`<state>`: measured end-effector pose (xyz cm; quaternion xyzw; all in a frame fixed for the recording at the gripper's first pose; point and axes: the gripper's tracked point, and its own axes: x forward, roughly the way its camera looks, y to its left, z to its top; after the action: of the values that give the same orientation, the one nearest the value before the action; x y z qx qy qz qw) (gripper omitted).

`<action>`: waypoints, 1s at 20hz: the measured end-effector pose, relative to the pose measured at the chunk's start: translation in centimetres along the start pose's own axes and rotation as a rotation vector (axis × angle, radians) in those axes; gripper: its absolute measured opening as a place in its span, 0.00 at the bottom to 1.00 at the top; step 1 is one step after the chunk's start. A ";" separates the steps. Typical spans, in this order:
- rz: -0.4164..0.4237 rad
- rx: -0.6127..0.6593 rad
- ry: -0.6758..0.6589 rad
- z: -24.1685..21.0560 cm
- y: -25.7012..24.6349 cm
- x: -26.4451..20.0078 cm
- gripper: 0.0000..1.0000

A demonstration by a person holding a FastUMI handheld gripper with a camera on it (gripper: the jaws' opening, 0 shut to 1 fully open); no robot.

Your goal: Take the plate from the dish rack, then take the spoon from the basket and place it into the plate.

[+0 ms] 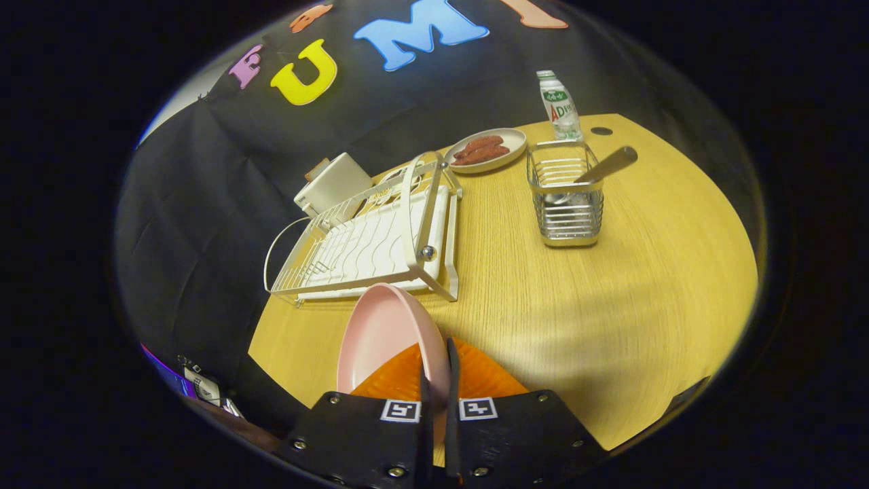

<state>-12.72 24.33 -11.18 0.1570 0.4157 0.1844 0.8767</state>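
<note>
Tool point(434, 380): fingers clamped on pink plate point(380, 339) rim, plate clear of dish rack point(370, 244) just ahead. Step: plate retrieval. Next, likely: set plate on worktop point(611, 305); spoon point(604, 168) waits in basket point(567, 204) beyond, right.

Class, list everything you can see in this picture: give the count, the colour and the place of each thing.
plate: one, pink, on edge between the fingers
dish rack: one, white, just beyond the plate
basket: one, silver wire, beside the rack
spoon: one, silver, in the basket
sausage dish: one, cream, behind the rack
bottle: one, white and green, behind the basket
white box: one, behind the rack
table: one, light wood
gripper: one, shut on the plate
</note>
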 end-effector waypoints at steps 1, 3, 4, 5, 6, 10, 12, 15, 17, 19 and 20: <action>-0.002 0.010 0.003 -0.2 -0.3 0.2 0.07; -0.011 0.036 0.011 -0.5 -1.0 0.8 0.07; -0.002 0.055 0.015 -0.7 -1.1 1.1 0.06; 0.009 0.067 0.021 -0.9 -1.0 1.4 0.07; 0.014 0.078 0.029 -1.2 -1.0 1.6 0.06; -0.011 0.072 0.007 -0.7 -2.0 1.6 0.16; -0.078 0.044 -0.011 -0.1 -3.3 1.2 0.35; -0.121 -0.004 -0.101 2.0 -3.8 -0.5 0.58; -0.163 -0.072 -0.180 3.9 -4.3 -2.1 0.58; -0.184 -0.125 -0.294 6.4 -4.2 -4.2 0.58; -0.183 -0.150 -0.372 8.1 -3.9 -5.3 0.58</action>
<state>-8.66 17.45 -4.38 0.0842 0.2445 0.1023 0.9606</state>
